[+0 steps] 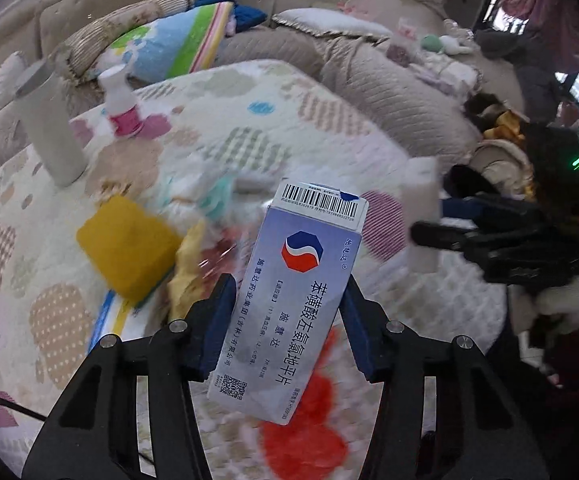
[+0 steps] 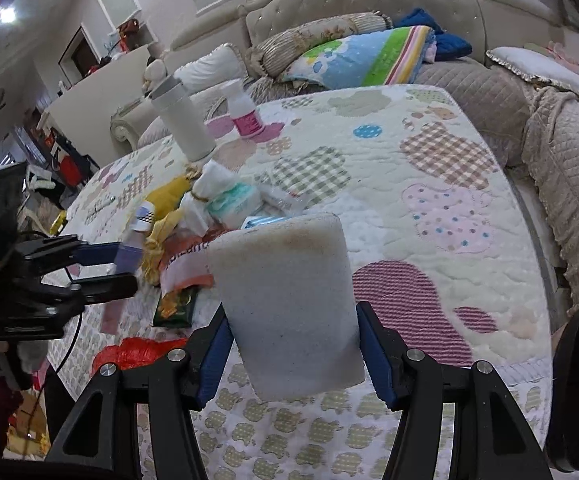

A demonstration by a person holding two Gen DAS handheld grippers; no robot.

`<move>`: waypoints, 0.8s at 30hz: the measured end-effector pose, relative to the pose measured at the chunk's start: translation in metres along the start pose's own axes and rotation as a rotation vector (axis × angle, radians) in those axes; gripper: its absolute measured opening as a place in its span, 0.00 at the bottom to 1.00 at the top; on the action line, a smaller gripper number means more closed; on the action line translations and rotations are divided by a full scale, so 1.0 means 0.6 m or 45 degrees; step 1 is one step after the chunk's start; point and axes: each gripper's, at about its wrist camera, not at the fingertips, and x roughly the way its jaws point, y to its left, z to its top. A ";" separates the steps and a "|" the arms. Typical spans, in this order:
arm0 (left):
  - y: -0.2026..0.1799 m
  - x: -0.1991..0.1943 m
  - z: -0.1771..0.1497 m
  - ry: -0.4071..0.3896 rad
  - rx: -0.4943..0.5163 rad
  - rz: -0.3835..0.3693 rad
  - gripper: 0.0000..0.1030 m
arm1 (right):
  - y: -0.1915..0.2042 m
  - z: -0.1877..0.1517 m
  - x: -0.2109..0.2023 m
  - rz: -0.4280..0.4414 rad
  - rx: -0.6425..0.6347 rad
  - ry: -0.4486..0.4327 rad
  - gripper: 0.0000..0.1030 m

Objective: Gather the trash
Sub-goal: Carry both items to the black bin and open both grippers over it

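My left gripper [image 1: 287, 308] is shut on a pale blue medicine box [image 1: 285, 300] with a barcode on top and holds it above the quilted table. It also shows in the right wrist view [image 2: 133, 248] at the left. My right gripper [image 2: 293, 344] is shut on a white foam sponge block [image 2: 289, 300], seen from the left wrist [image 1: 423, 216] at the right. A heap of trash lies mid-table: a tissue packet [image 2: 233, 200], a yellow cloth [image 2: 165, 216], an orange-white wrapper [image 2: 185, 256], a green packet [image 2: 175, 308] and a red bag [image 2: 137, 354].
A yellow sponge [image 1: 125, 244] lies left of the heap. A white tumbler [image 2: 183, 122] and a pink-labelled bottle [image 2: 243, 110] stand at the table's far side. Sofas with cushions [image 2: 353, 56] surround the table [image 2: 449, 152].
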 end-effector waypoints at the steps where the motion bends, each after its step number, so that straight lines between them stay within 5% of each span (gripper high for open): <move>1: -0.013 -0.003 0.010 -0.007 0.005 -0.013 0.49 | -0.006 0.000 -0.005 -0.005 0.006 -0.009 0.56; 14: -0.221 0.040 0.118 0.047 0.141 -0.116 0.49 | -0.184 -0.036 -0.105 -0.209 0.206 -0.095 0.56; 24: -0.373 0.134 0.182 0.064 0.044 -0.284 0.49 | -0.352 -0.085 -0.187 -0.394 0.428 -0.127 0.56</move>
